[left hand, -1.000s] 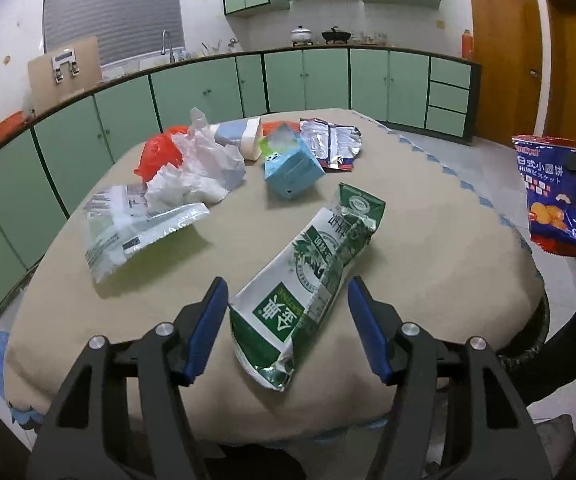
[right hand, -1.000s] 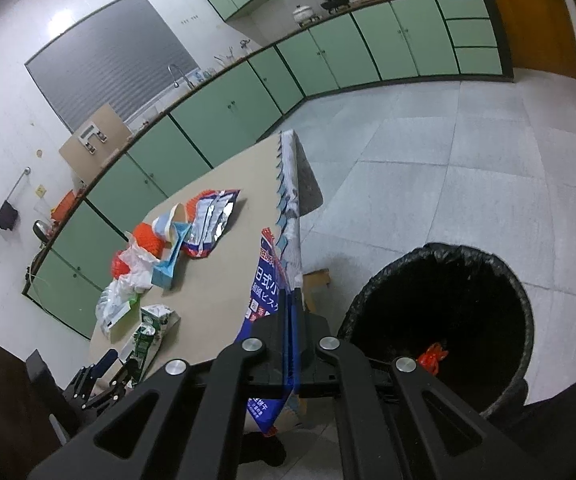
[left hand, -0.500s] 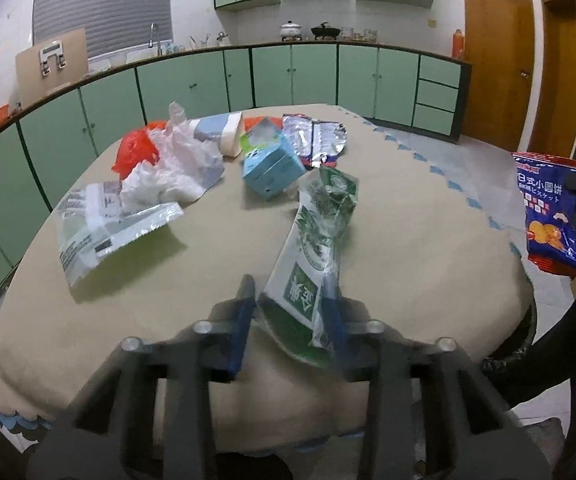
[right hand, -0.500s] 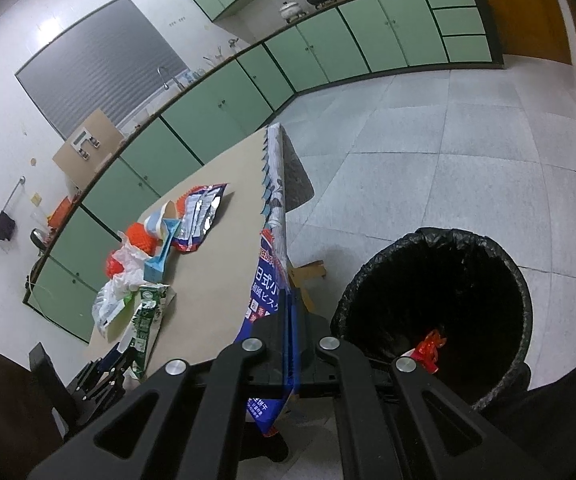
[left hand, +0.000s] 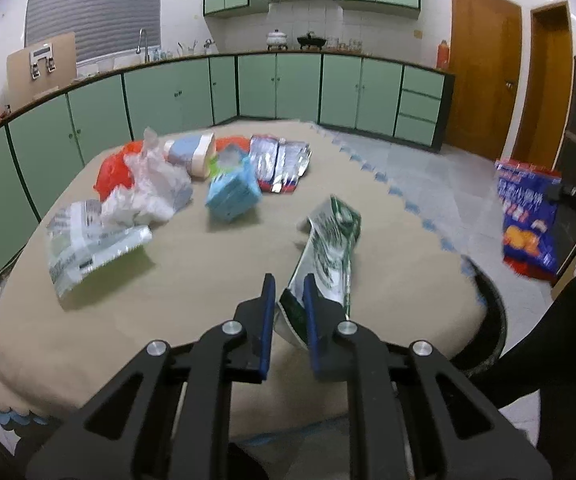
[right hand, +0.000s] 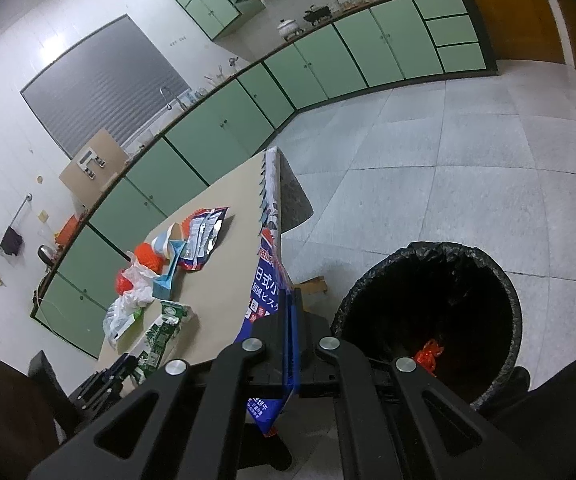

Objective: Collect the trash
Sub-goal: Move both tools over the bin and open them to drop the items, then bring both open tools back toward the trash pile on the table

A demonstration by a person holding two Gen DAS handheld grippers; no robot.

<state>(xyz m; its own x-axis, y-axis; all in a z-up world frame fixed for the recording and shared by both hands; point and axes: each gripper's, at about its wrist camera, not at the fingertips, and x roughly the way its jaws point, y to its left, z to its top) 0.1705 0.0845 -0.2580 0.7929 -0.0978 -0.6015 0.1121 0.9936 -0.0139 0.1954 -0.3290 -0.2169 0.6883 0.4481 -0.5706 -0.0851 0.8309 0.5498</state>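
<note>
A green and white wrapper (left hand: 330, 236) lies on the beige table (left hand: 192, 280), its near end raised between the blue pads of my left gripper (left hand: 289, 284). Those jaws are closing and press on it. In the right wrist view the same wrapper (right hand: 160, 332) hangs at the table's near corner. My right gripper (right hand: 290, 300) is shut on a blue biscuit packet (right hand: 266, 284), held beside the table above the floor, left of the black-lined bin (right hand: 428, 248). The left wrist view shows that packet (left hand: 528, 216) hanging at far right.
More litter sits further back on the table: a clear printed bag (left hand: 88, 240), a crumpled white bag (left hand: 148, 192), a red bag (left hand: 114, 172), a blue carton (left hand: 232, 196) and a silver wrapper (left hand: 282, 164). A red scrap (right hand: 428, 356) lies in the bin. Green cabinets line the walls.
The left jaws have come together on the green wrapper and lifted its near end off the table. The right gripper has shifted with the blue packet, and the bin looks nearer.
</note>
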